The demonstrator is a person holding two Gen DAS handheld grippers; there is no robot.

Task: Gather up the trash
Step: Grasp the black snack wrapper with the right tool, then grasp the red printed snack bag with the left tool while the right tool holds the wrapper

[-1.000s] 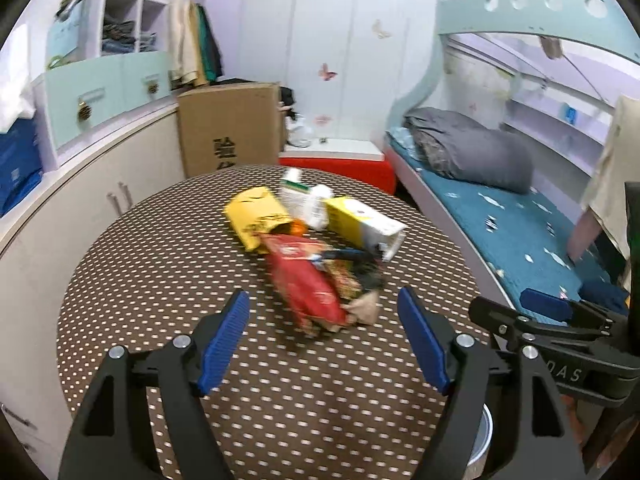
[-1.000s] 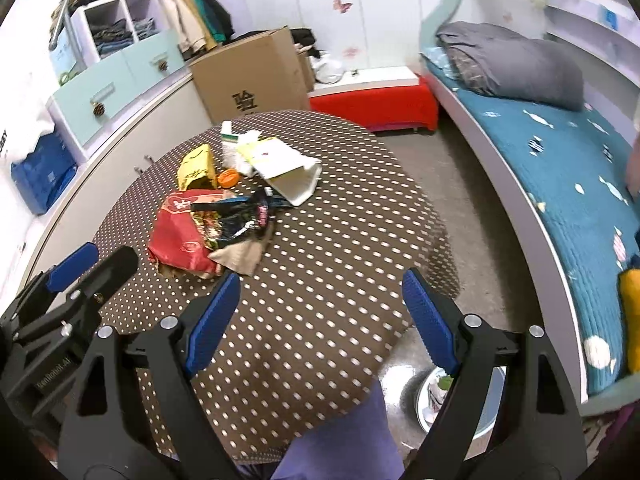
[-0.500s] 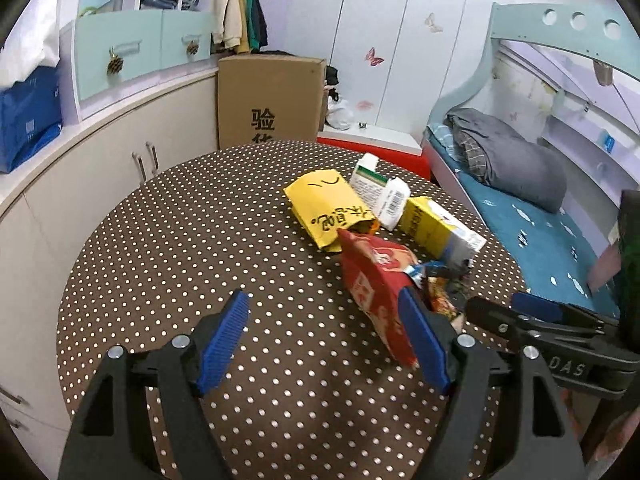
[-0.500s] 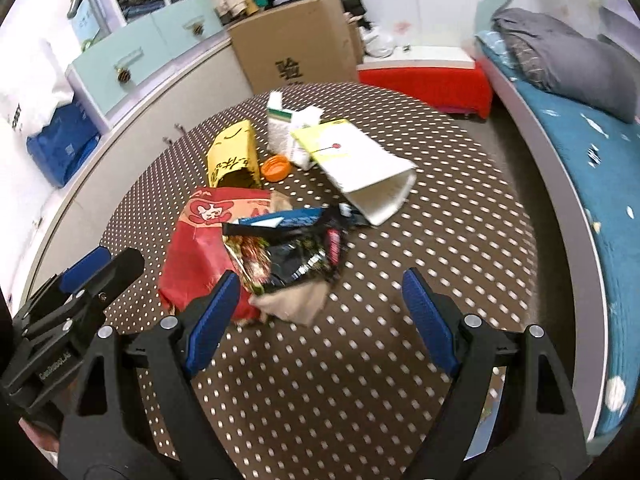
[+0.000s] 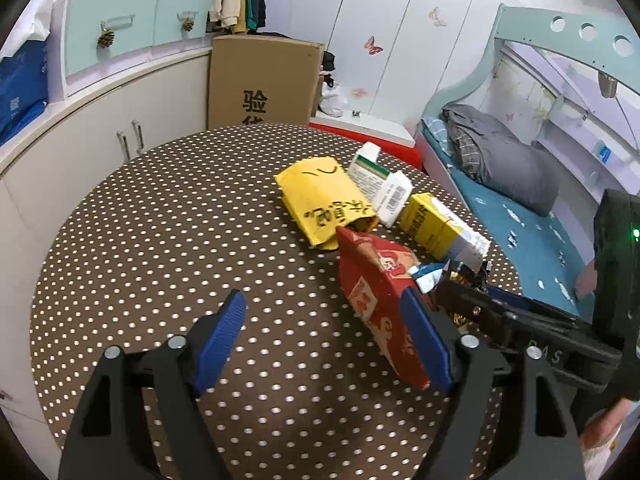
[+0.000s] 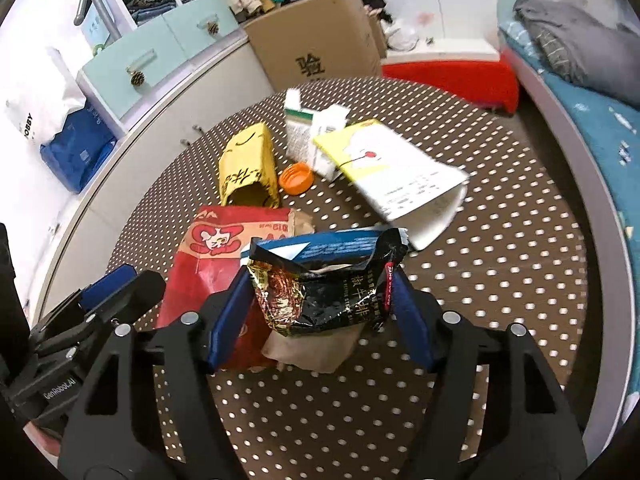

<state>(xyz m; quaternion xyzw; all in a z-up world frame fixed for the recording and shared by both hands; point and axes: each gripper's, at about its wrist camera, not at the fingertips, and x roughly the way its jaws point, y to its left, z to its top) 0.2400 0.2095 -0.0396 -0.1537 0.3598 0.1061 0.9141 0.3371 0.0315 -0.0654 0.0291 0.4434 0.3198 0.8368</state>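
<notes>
Trash lies heaped on a round brown dotted table (image 5: 160,248). My right gripper (image 6: 320,316) is closing its jaws around a crumpled black and gold wrapper (image 6: 332,292), whose edges reach both blue pads. A red snack bag (image 6: 204,264) lies under and left of the wrapper. Beyond are a yellow bag (image 6: 248,168), an orange cap (image 6: 295,178), white boxes (image 6: 300,128) and a yellow-white carton (image 6: 392,176). My left gripper (image 5: 324,336) is opening wider over bare cloth. Its right finger overlaps the red snack bag (image 5: 372,292), with the yellow bag (image 5: 324,204) farther off.
A cardboard box (image 5: 260,80) and white cabinets (image 5: 100,136) stand behind the table. A red bench (image 6: 452,76) and a bed with a teal cover (image 5: 520,220) lie to the right. The two grippers sit side by side near the table's front edge.
Both grippers came closer to the heap. The right one's jaws narrowed around the black wrapper. The left view swung left, leaving the red bag at its right finger.
</notes>
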